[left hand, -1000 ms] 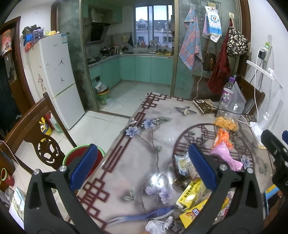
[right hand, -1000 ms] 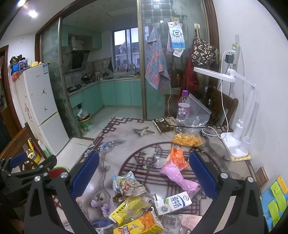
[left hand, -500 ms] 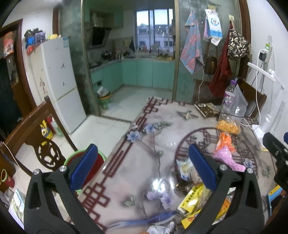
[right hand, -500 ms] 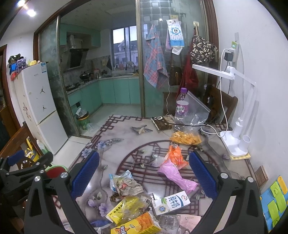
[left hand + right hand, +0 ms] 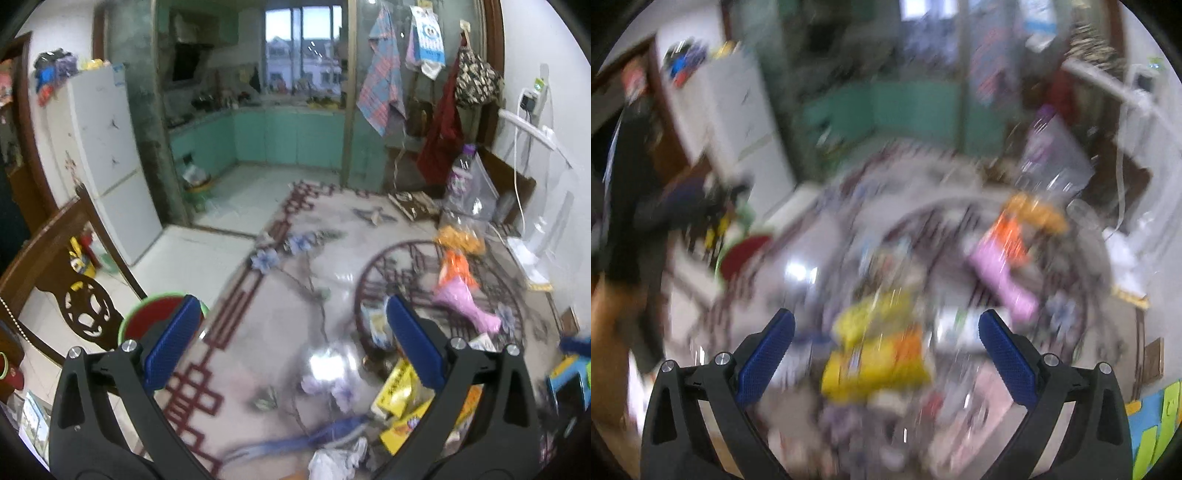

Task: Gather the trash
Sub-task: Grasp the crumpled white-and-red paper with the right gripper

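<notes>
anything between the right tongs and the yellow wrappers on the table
Nothing visible does. The right tongs are open with the yellow wrappers straight ahead in the gap between the pads, and nothing in front of them. The right view is heavily motion-blurred, though, so small items could be missed.

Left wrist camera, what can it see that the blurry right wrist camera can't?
Only the left wrist view shows a carved wooden chair, a kitchen window and a white crumpled tissue.

Only the right wrist view shows a green and blue mat at the table's right edge.

Both share the open grippers, left gripper and right gripper, yellow snack wrappers, a pink bag, a red bin and a white fridge.
</notes>
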Demonstrator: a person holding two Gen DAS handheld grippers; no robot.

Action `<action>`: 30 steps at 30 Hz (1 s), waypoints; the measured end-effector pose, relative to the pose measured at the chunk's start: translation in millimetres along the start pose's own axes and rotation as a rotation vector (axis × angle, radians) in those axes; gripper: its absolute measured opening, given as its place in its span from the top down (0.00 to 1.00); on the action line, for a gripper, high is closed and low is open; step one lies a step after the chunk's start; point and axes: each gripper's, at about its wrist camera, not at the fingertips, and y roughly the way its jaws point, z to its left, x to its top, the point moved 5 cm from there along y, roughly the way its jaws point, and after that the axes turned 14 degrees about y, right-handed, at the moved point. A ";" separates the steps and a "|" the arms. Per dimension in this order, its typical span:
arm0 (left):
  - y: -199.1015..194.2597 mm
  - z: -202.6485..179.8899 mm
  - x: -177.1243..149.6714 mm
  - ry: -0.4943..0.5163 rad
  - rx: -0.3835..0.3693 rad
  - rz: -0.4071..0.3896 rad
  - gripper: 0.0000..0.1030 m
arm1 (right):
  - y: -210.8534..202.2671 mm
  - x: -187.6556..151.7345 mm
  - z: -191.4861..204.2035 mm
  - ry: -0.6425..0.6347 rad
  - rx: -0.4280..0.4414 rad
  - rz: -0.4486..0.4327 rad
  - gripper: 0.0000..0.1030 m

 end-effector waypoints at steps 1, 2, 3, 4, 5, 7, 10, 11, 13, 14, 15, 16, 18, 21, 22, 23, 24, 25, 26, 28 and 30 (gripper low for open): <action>2.2 -0.4 -3.6 0.000 -0.005 0.011 0.04 | 3.8 -11.9 3.9 -0.025 0.005 0.040 0.07; 5.2 -0.7 -7.7 -0.002 -0.011 0.026 0.04 | 10.7 -30.9 9.2 -0.056 0.011 0.098 0.07; 10.2 -1.4 -13.9 -0.006 -0.022 0.048 0.04 | 16.7 -43.3 13.4 -0.070 0.014 0.136 0.07; 14.2 -2.2 -19.5 -0.007 -0.030 0.069 0.04 | 28.5 -65.2 19.6 -0.084 0.023 0.202 0.07; 20.0 -4.2 -27.0 -0.009 -0.048 0.101 0.04 | 39.4 -83.5 25.2 -0.092 0.041 0.256 0.07; 24.6 -5.7 -37.6 -0.009 -0.058 0.139 0.04 | 62.0 -114.8 34.7 -0.101 0.063 0.356 0.07; 26.2 -4.5 -52.2 -0.024 -0.020 0.166 0.04 | 90.0 -150.8 51.3 -0.136 0.082 0.480 0.07; 26.3 -1.7 -57.1 -0.039 0.002 0.175 0.04 | 95.7 -157.4 55.0 -0.149 0.078 0.496 0.07; 26.5 2.7 -62.8 -0.064 0.006 0.186 0.04 | 105.7 -166.6 58.9 -0.159 0.079 0.525 0.07; 26.8 4.7 -66.2 -0.070 -0.003 0.193 0.04 | 110.1 -170.1 59.9 -0.159 0.080 0.543 0.08; 27.3 5.1 -69.4 -0.070 -0.024 0.197 0.04 | 115.0 -173.0 59.6 -0.154 0.088 0.558 0.14; 27.0 4.3 -72.8 -0.065 -0.057 0.200 0.04 | 116.7 -175.9 58.7 -0.145 0.094 0.569 0.22; 26.9 1.2 -77.4 -0.058 -0.111 0.209 0.04 | 120.9 -177.2 57.1 -0.119 0.101 0.587 0.44; 29.0 -1.8 -88.4 -0.071 -0.150 0.236 0.04 | 115.7 -164.3 52.9 -0.093 0.103 0.551 0.51; 29.7 -2.5 -92.0 -0.070 -0.163 0.247 0.04 | 106.6 -156.9 46.5 -0.088 0.105 0.535 0.52; 30.8 -5.1 -97.0 -0.061 -0.184 0.261 0.04 | 96.6 -144.7 43.0 -0.078 0.110 0.495 0.52; 31.5 -8.2 -101.3 -0.052 -0.212 0.274 0.04 | 88.4 -132.7 40.2 -0.067 0.117 0.455 0.52; 31.3 -11.4 -106.2 -0.053 -0.250 0.285 0.04 | 81.5 -120.8 36.8 -0.058 0.114 0.412 0.52; 32.4 -14.9 -111.3 -0.063 -0.278 0.298 0.04 | 72.5 -109.2 32.6 -0.048 0.104 0.363 0.52; 36.6 -25.3 -123.3 -0.068 -0.316 0.351 0.04 | 53.3 -75.4 20.3 -0.017 0.056 0.231 0.51; 45.7 -43.6 -141.6 -0.022 -0.345 0.408 0.07 | 36.9 -43.9 7.9 0.030 0.022 0.120 0.50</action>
